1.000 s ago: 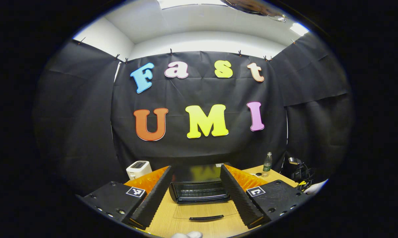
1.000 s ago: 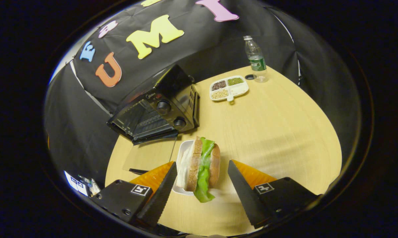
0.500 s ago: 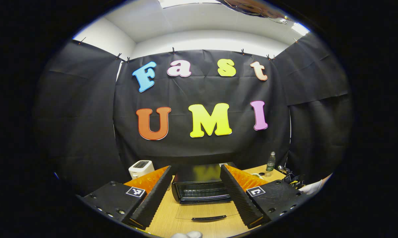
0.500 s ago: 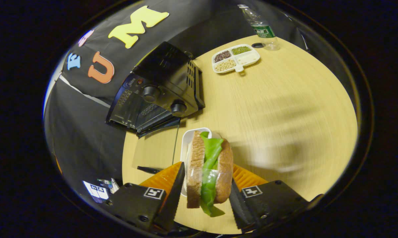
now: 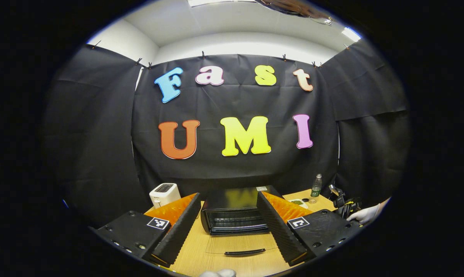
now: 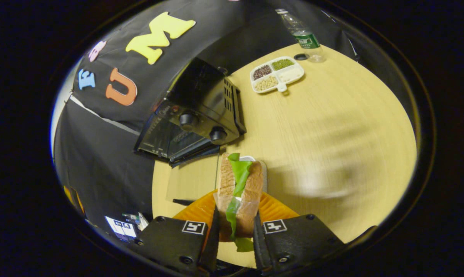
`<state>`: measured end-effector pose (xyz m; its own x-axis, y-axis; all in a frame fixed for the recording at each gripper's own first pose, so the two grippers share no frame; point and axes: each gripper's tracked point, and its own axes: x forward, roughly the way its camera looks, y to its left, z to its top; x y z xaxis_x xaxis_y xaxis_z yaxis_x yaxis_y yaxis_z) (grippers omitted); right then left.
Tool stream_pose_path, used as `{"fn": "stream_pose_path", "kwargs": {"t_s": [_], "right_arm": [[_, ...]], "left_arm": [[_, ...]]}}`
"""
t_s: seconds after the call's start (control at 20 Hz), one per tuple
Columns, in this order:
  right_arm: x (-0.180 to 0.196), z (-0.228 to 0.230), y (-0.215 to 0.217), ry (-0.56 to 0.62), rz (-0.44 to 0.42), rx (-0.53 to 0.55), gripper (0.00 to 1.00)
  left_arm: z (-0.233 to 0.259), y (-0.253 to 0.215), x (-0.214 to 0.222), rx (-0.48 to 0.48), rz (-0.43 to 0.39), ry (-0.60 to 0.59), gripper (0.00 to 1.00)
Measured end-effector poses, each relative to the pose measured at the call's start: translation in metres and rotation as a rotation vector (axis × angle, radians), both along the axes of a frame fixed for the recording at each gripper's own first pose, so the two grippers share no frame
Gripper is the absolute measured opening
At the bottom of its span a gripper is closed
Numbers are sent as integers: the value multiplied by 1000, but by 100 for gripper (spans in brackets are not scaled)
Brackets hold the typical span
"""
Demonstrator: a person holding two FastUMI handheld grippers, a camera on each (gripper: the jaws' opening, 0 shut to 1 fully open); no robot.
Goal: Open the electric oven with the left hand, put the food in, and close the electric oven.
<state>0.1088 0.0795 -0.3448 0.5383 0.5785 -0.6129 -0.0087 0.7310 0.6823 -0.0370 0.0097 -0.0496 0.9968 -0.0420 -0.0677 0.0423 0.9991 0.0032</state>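
The right claw held the sandwich, both fingers pressed on the two bread slices, with the lettuce running down the middle and hanging out below. The sandwich stood on edge, its long axis pointing away from the claw along the fingers, over the small white dish on the worktop. The electric oven sat ahead and to the left of that claw, its glass door already folded down flat onto the worktop, the cavity mouth facing left of the sandwich rather than toward it. So the carry would probably need a swing leftward and a turn to bring the sandwich's long axis in line with the opening. The left claw hung wide and empty, squarely facing the oven front, the door handle lying between its fingers and close below, making it the nearer one for closing.
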Motion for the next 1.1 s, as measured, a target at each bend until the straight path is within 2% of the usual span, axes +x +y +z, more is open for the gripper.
{"fn": "stream_pose_path", "kwargs": {"t_s": [0.05,0.1,0.25,0.3,0.5,0.65,0.7,0.75,0.85,0.9,0.95,1.0,1.1], "right_arm": [[1,13,7,-2,-33,59,41],[1,24,15,-6,-66,113,37],[5,45,52,-19,-152,249,36],[7,48,65,-23,-182,288,40],[28,47,124,-9,-330,451,36],[52,43,163,-52,-400,501,36],[59,42,177,-62,-412,508,41],[69,39,187,-70,-440,512,36],[87,36,204,-74,-492,542,36],[97,41,211,-94,-514,574,40],[107,41,215,-108,-533,566,36],[116,37,218,-130,-548,546,40],[133,38,222,-162,-579,547,40]], "left_arm": [[0,3,0,2,-4,-1,96],[0,5,0,4,-9,-3,96],[-2,14,0,-2,-25,4,96],[-2,19,0,0,-32,8,96],[-3,39,0,19,-51,14,95],[-9,52,3,29,-64,27,95],[-11,57,4,26,-67,32,96],[-13,59,5,21,-71,37,96],[-19,67,6,30,-70,51,96],[-22,71,5,36,-70,56,96],[-23,73,5,42,-67,58,96],[-24,76,5,48,-65,61,96],[-29,81,5,62,-59,69,96]]}}
